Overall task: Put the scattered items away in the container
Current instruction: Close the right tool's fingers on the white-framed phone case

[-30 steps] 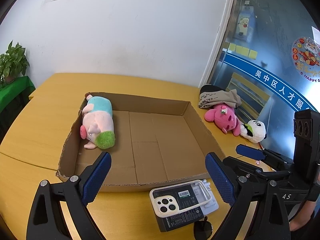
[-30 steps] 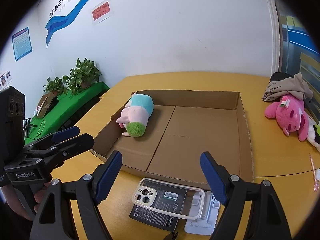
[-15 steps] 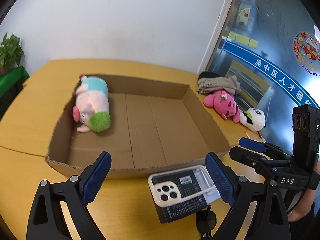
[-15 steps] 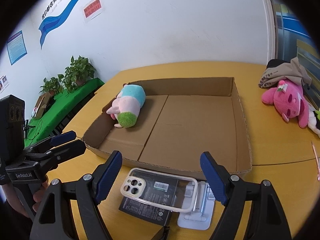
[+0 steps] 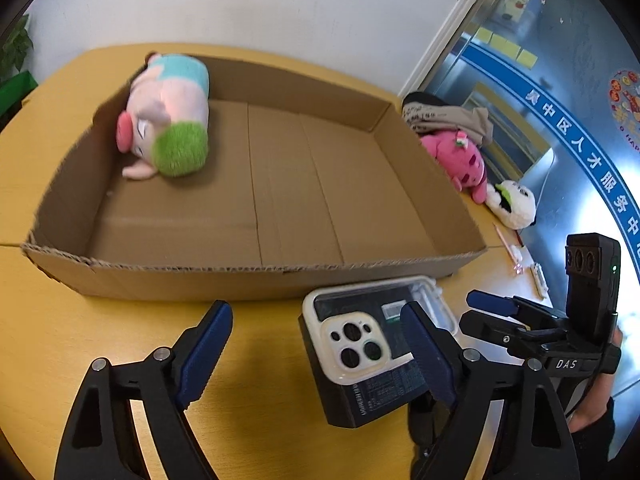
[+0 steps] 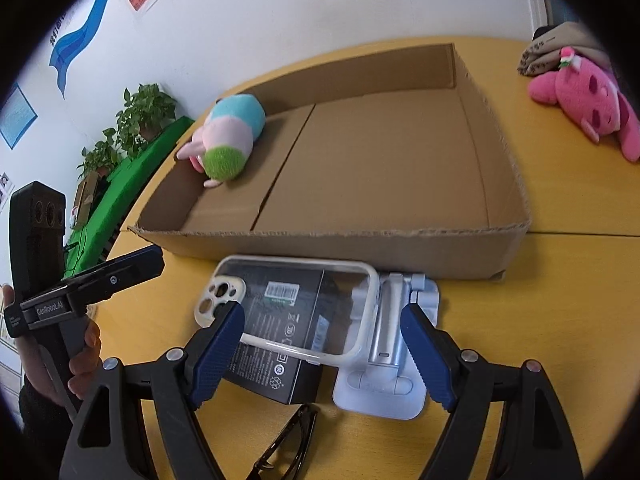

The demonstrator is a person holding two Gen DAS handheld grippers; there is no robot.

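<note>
An open cardboard box [image 5: 260, 276] [image 6: 332, 246] lies on the yellow table, with a pink pig plush [image 5: 168, 120] [image 6: 230, 136] in its far left corner. In front of the box a clear phone case [image 5: 352, 340] [image 6: 296, 308] rests on a black carton [image 5: 372, 392] [image 6: 276, 364], beside a white phone stand [image 6: 384, 380]. My left gripper [image 5: 316, 344] hovers low over the case's camera end. Its jaws are closing and its pads touch nothing. My right gripper [image 6: 320, 354] stands open over the case and carton.
Dark sunglasses [image 6: 288, 440] lie near the table's front edge. Right of the box sit a pink plush [image 5: 460, 156] [image 6: 580, 92], a white panda plush [image 5: 514, 204], a folded beige cloth [image 5: 444, 114] and a pen [image 5: 506, 244]. Potted plants [image 6: 140, 120] stand at the far left.
Both grippers have sunk toward the table and tipped downward, so the phone case and carton now sit close under the fingers. The left jaws have narrowed a little.
</note>
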